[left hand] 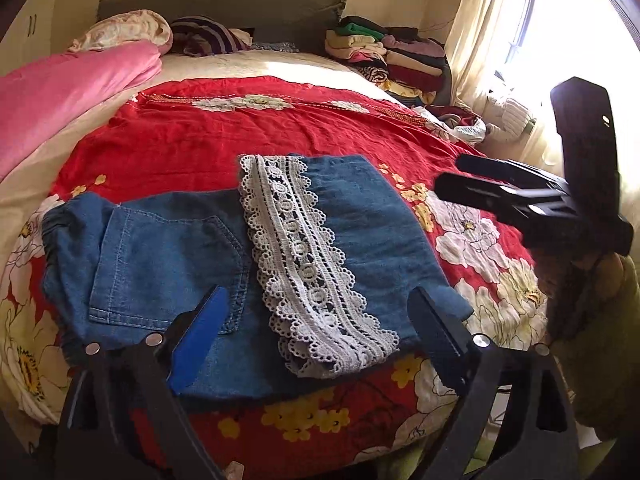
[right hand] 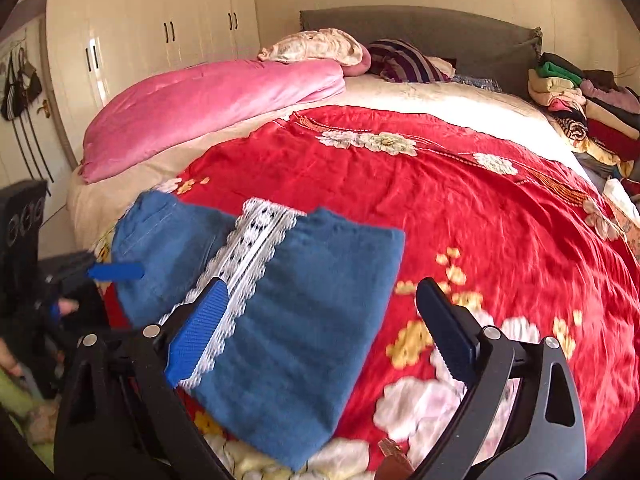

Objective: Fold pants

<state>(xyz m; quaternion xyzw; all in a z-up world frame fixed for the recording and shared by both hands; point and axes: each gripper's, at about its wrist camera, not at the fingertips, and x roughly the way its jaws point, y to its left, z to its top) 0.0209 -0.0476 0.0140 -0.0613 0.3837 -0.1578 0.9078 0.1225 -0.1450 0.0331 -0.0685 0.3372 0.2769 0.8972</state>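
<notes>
1. Bedroom scene, red floral bedspread (left hand: 208, 136) over a wide bed, sunlit from a curtained window (left hand: 520, 32) on the right.
2. Nearest: left gripper (left hand: 320, 320) spread wide, blue pads hovering over the folded denim pants (left hand: 168, 248), gripping nothing.
3. Right gripper (right hand: 324, 320) likewise gaping, empty, poised above the pants' right edge and the bedspread.
4. Pants lying flat near the bed's front edge, back pocket up, white lace trim (left hand: 304, 256) running down the middle.
5. No readable labels or writing anywhere.
6. Farther back: pink quilt (right hand: 208, 108) rolled along the left, striped garment (right hand: 404, 60) by the grey headboard (right hand: 440, 28).
7. Far right: stacked folded clothes (right hand: 580, 96); far left: cream wardrobe doors (right hand: 160, 32).
</notes>
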